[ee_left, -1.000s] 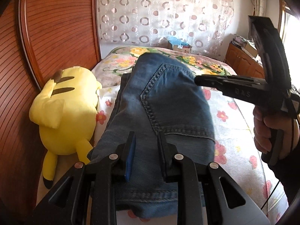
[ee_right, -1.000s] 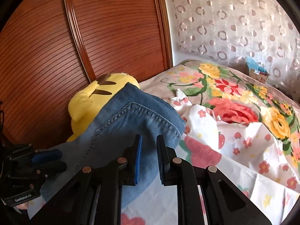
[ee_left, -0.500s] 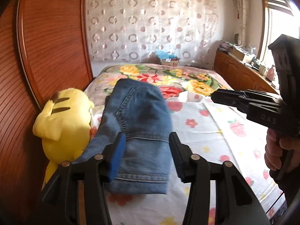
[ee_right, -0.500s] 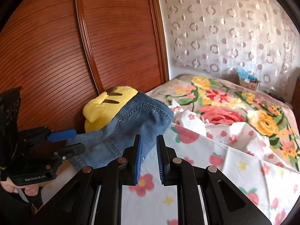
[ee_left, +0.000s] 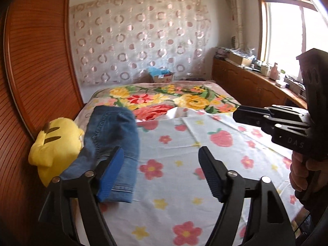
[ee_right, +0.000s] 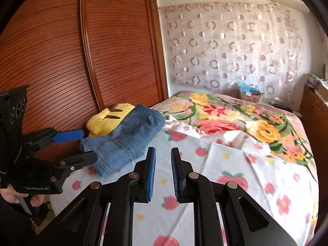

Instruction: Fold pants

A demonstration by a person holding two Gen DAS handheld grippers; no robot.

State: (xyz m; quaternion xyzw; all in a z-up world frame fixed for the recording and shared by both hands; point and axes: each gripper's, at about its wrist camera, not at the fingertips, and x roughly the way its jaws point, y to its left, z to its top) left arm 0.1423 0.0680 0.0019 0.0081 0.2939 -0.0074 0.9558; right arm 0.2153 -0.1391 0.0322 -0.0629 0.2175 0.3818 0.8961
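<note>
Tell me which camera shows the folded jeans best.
The right wrist view: the folded jeans lie whole and unobstructed on the bed sheet beside the yellow plush toy, with the stitched hem edge clear. In the left wrist view the left gripper, jaws just opened and empty, hides their near corner behind one finger.

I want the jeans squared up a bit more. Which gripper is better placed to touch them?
Left gripper: open, beside the jeans. Right gripper is nearly shut, over bare sheet.
</note>
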